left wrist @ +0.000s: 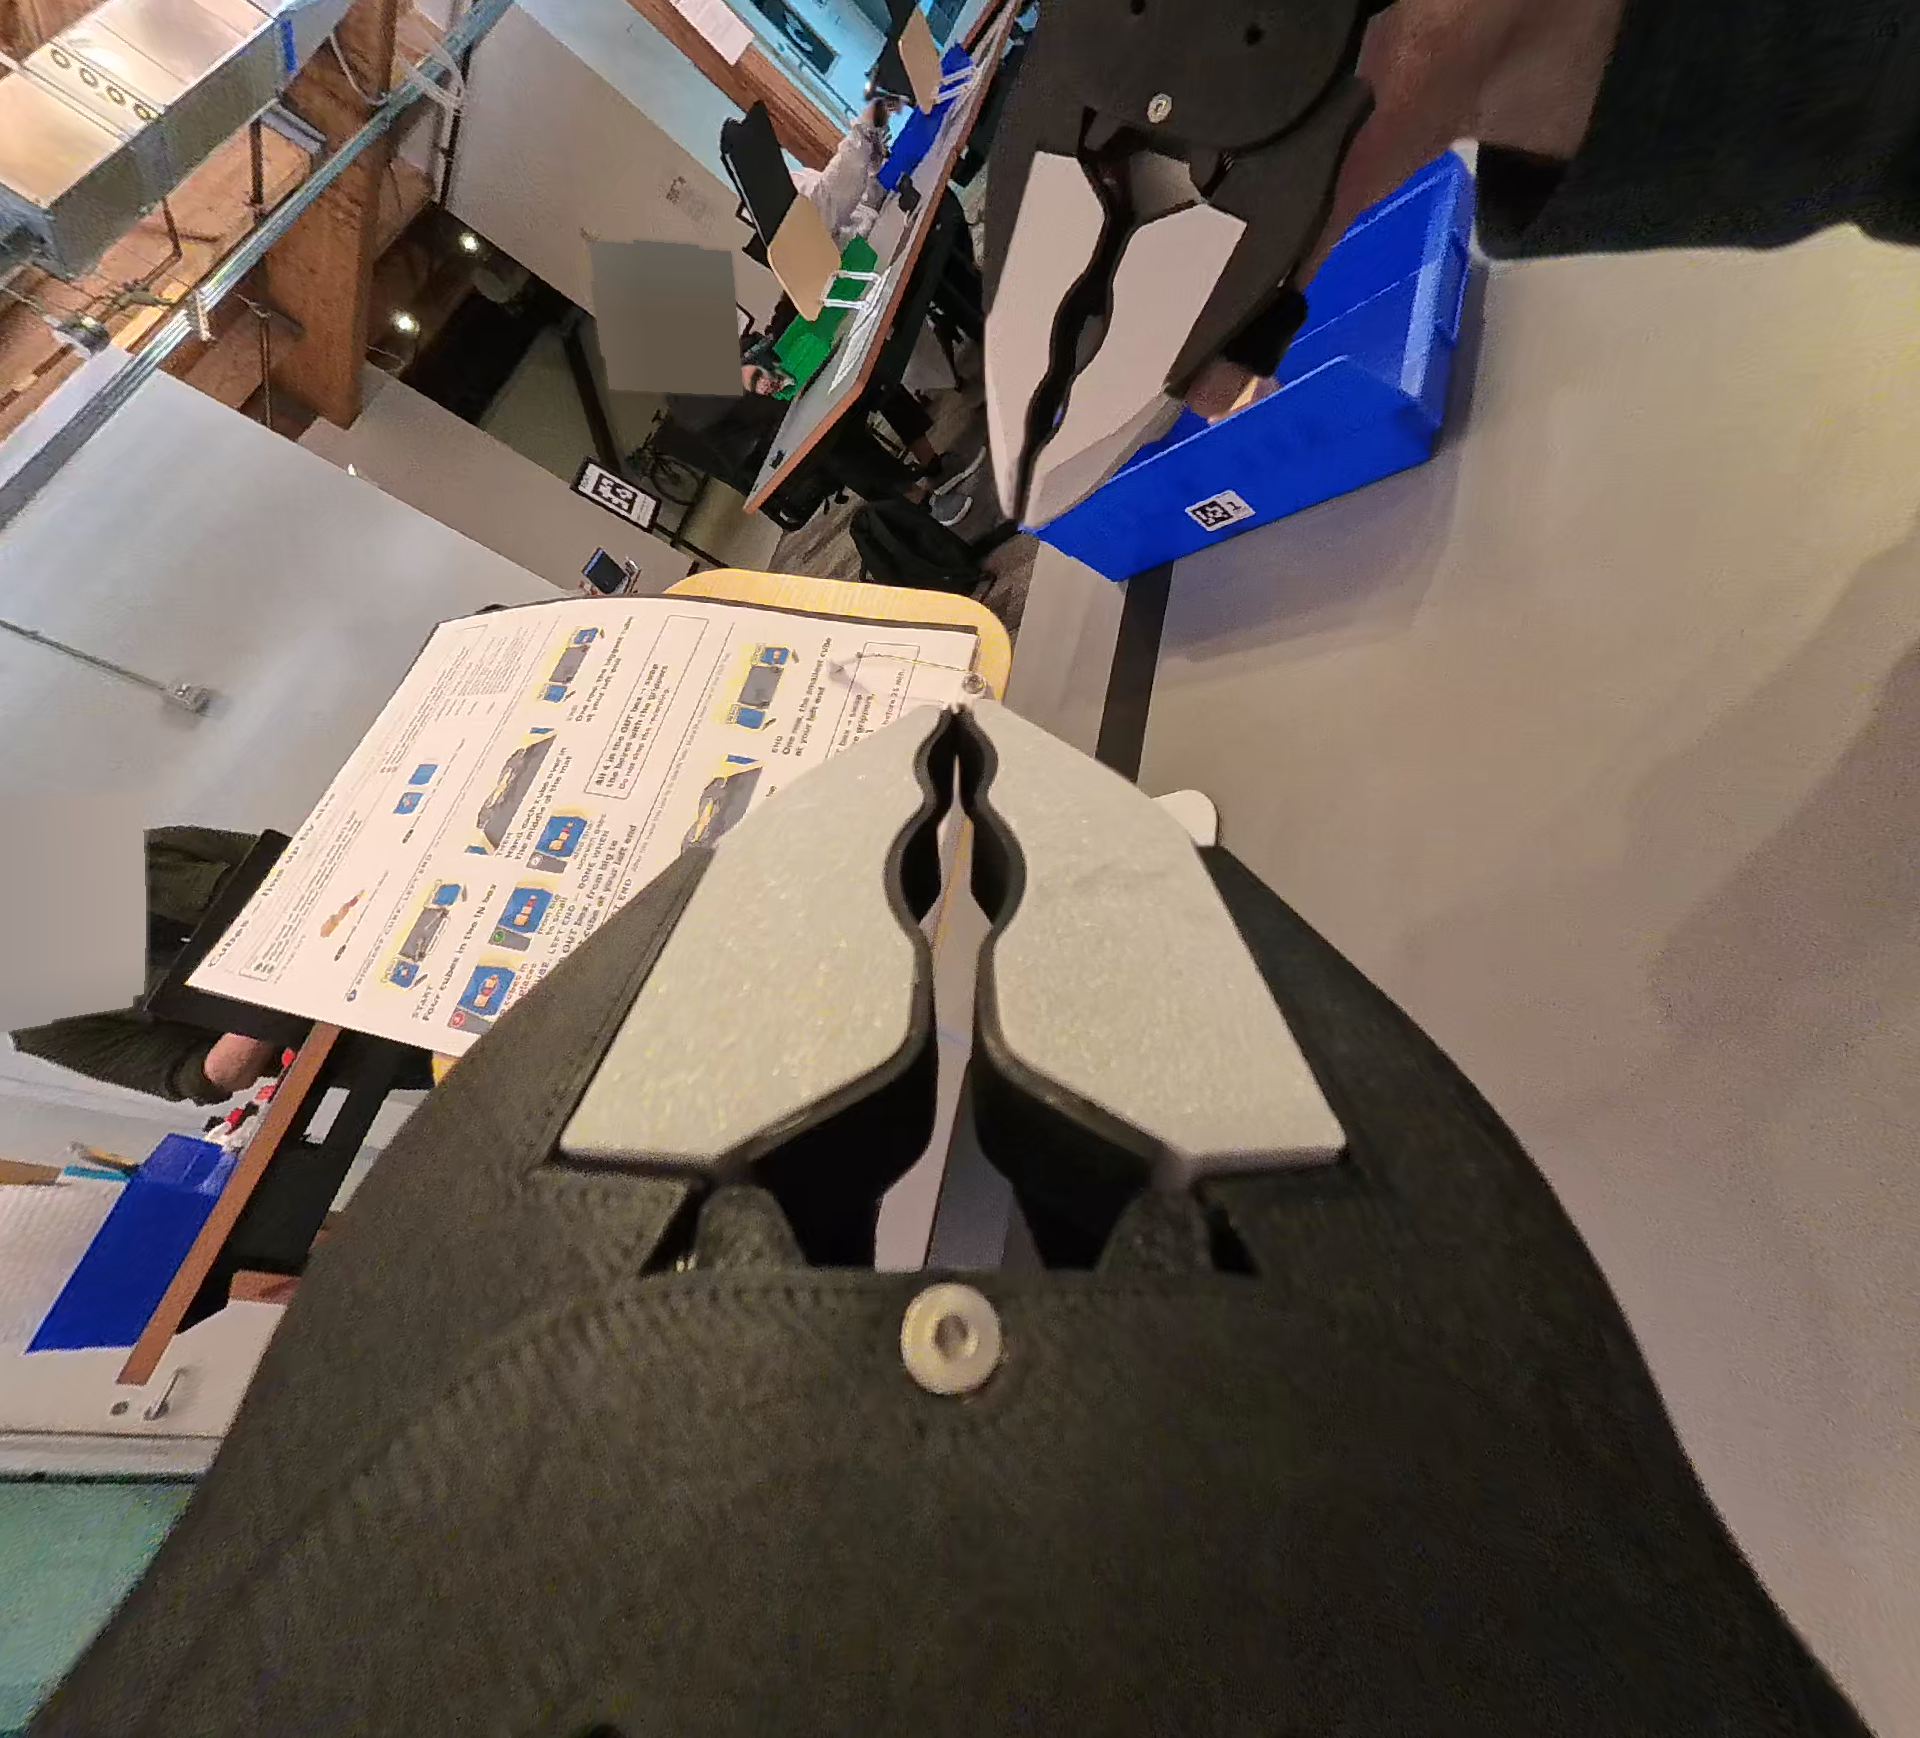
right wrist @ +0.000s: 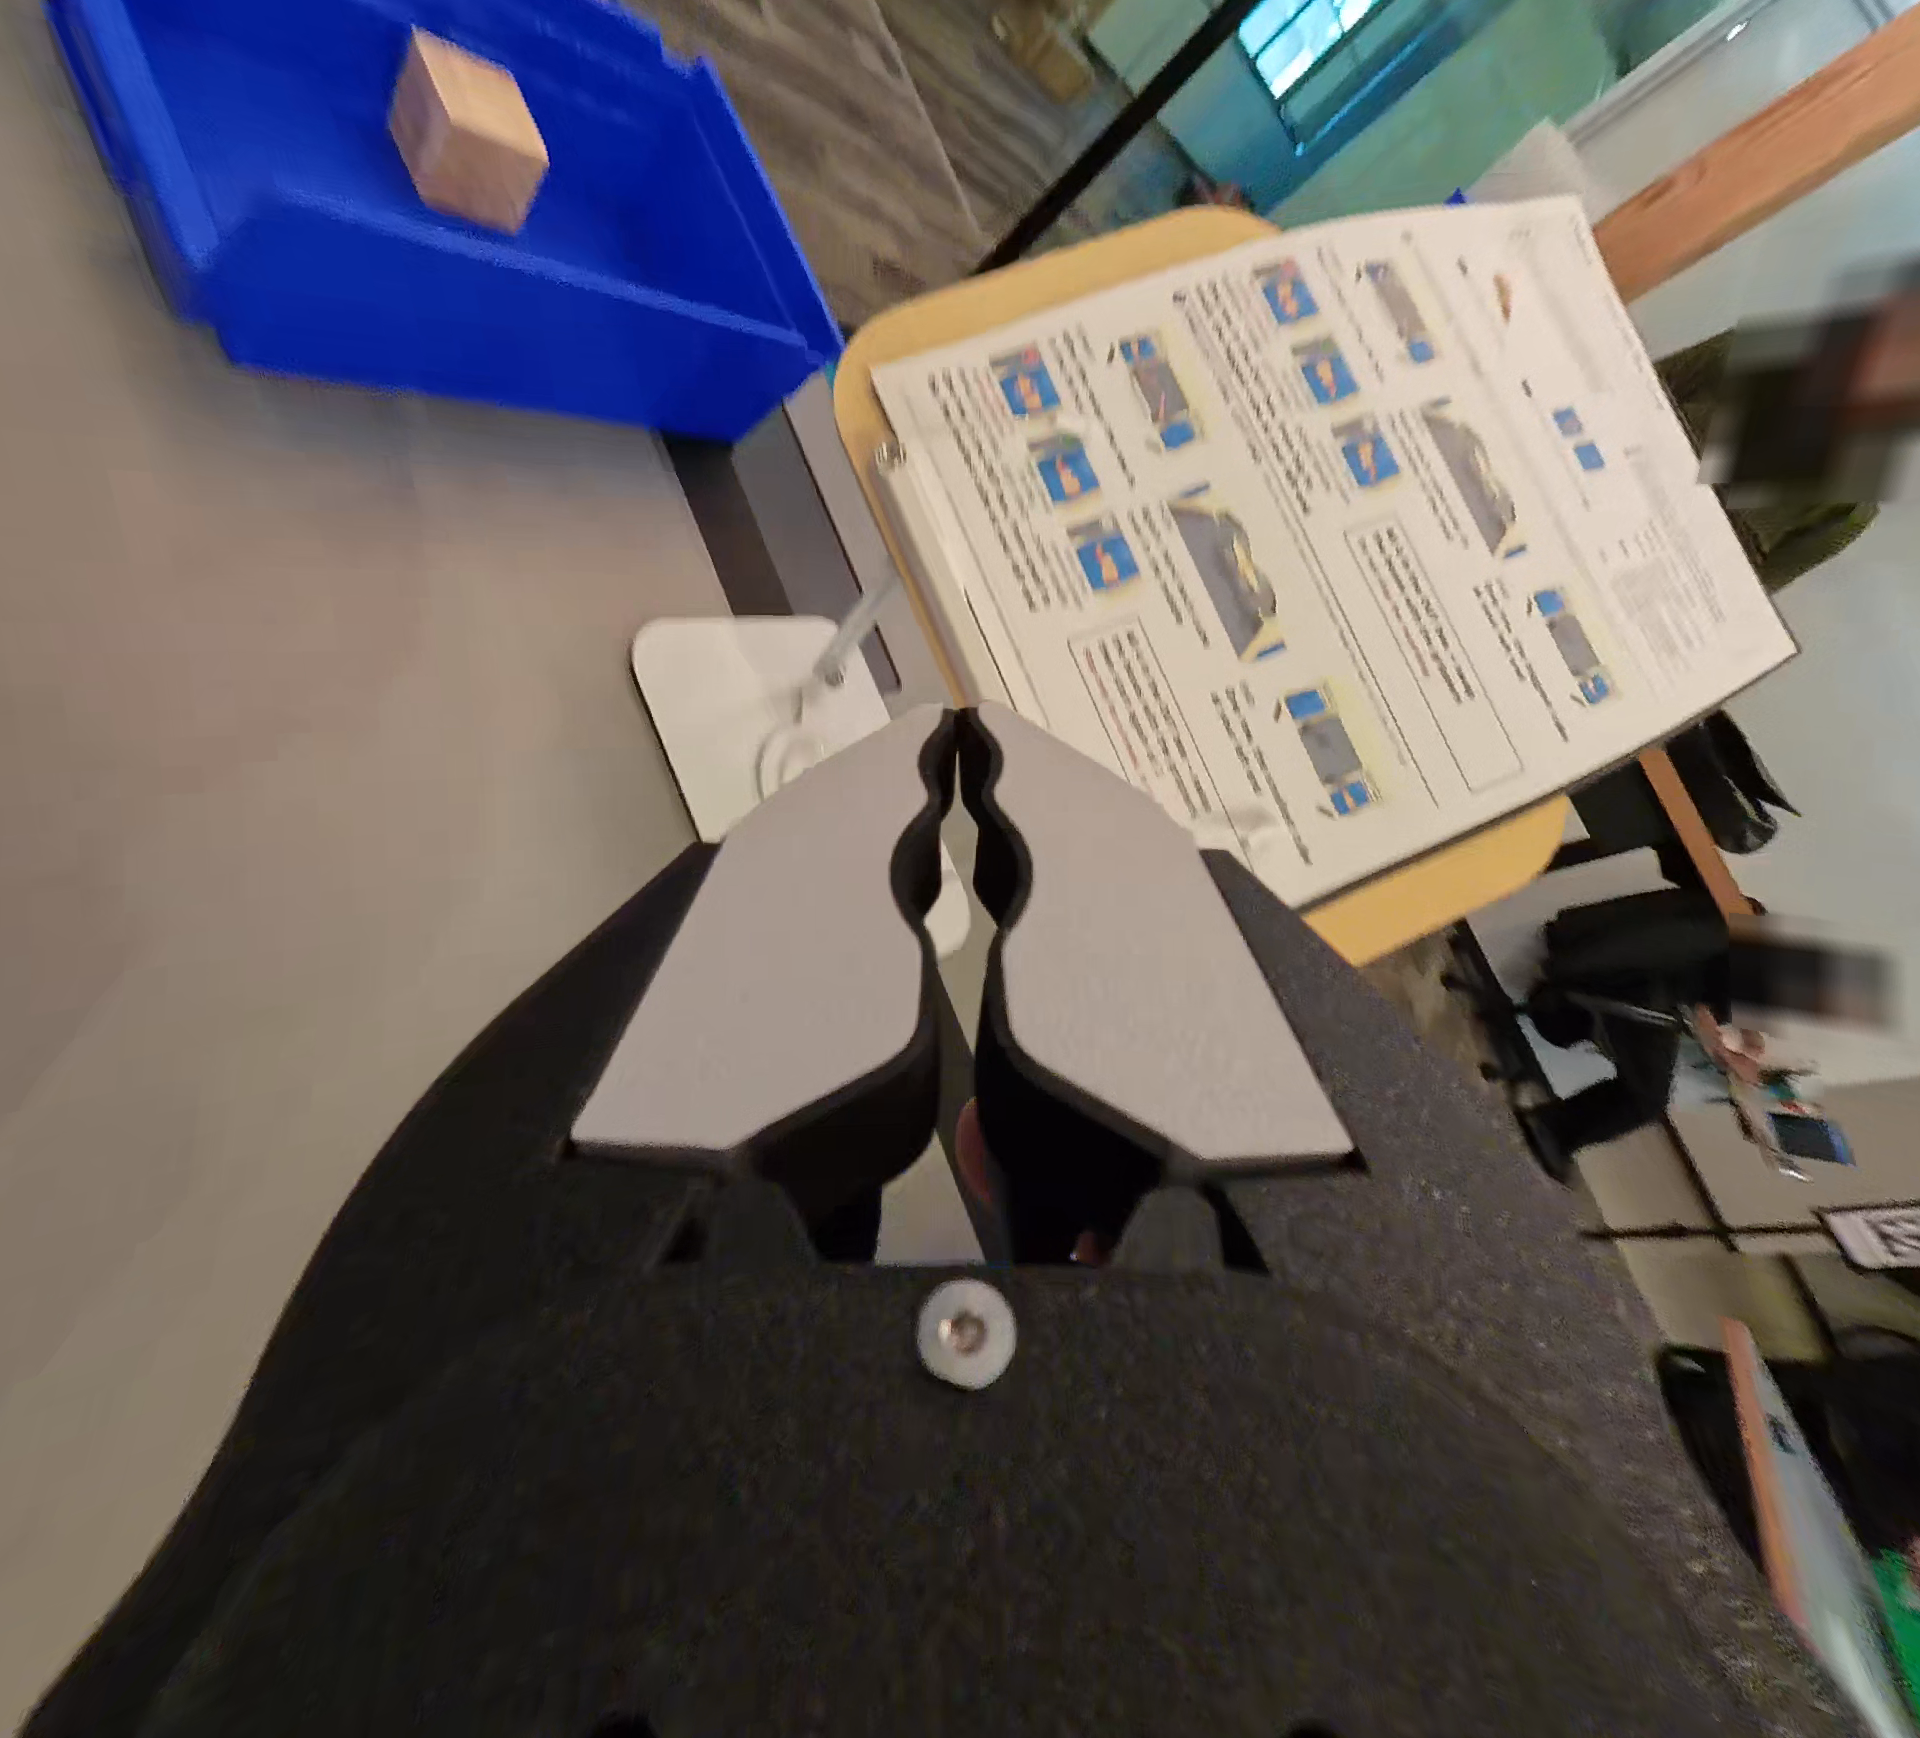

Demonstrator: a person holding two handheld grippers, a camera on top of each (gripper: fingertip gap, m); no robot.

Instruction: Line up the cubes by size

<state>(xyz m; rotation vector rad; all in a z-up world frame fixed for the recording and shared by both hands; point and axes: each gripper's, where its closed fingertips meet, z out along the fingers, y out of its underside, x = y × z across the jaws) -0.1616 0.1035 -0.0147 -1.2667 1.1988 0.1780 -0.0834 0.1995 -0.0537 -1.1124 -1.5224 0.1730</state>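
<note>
A wooden cube (right wrist: 468, 133) lies in a blue bin (right wrist: 499, 317) at the upper left of the right wrist view. My right gripper (right wrist: 957, 720) is shut with nothing between its pads, held above the grey table (right wrist: 312, 753) in front of the instruction sheet. It also shows in the left wrist view (left wrist: 1023, 499), tips together near the blue bin (left wrist: 1299, 431). My left gripper (left wrist: 957, 717) is shut and empty, pointing at the instruction sheet (left wrist: 582, 805).
The instruction sheet (right wrist: 1330, 545) sits on a tan board with a white stand base (right wrist: 717, 701) at the table's far edge. A hand and dark sleeve (left wrist: 1662, 26) hold the right gripper. Other desks and people are beyond the table. Across from one pair of fingers to the other is roughly 15 cm.
</note>
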